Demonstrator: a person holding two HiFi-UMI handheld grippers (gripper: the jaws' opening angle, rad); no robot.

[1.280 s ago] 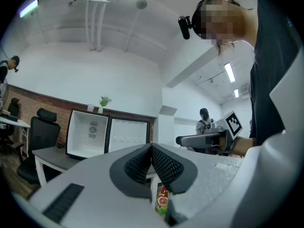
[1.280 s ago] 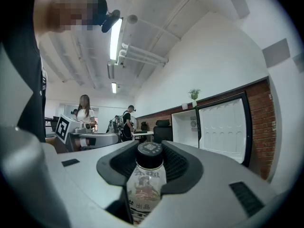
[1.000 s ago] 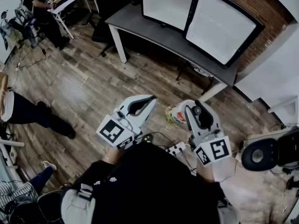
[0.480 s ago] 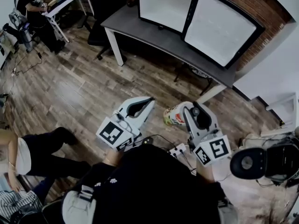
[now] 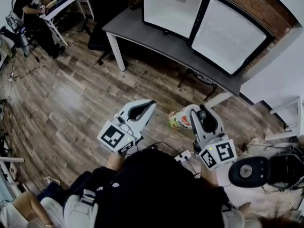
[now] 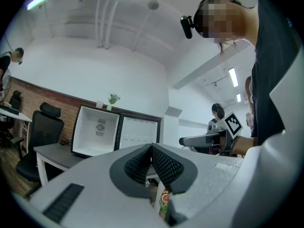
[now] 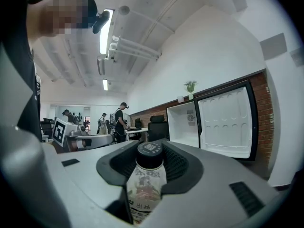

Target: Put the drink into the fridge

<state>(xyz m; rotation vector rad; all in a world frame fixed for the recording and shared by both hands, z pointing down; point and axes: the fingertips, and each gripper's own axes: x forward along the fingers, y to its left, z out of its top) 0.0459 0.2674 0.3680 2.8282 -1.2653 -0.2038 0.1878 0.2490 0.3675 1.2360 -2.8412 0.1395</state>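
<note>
My right gripper (image 5: 191,116) is shut on a drink bottle (image 5: 178,118) with a pale printed label and a black cap (image 7: 149,153); in the right gripper view the bottle (image 7: 146,186) sits upright between the dark pads. My left gripper (image 5: 145,105) hovers to its left, jaws together with nothing in them; its pads (image 6: 160,165) meet in the left gripper view. The small fridge (image 5: 175,7) stands on a grey desk ahead, its interior white and its door (image 5: 228,36) swung open to the right. In the right gripper view the fridge (image 7: 183,124) and its open door (image 7: 227,122) lie ahead at the right.
The grey desk (image 5: 145,32) has white legs over a wooden floor. A black office chair (image 5: 102,6) stands at its left. People sit at a white table (image 5: 64,3) far left. A power strip with cables (image 5: 181,153) lies on the floor near my feet. A stool (image 5: 249,171) is at the right.
The view has shifted slightly, with fridge and desk sitting a little differently in frame. The person at the left has moved down out of the left edge. Both grippers keep their pose.
</note>
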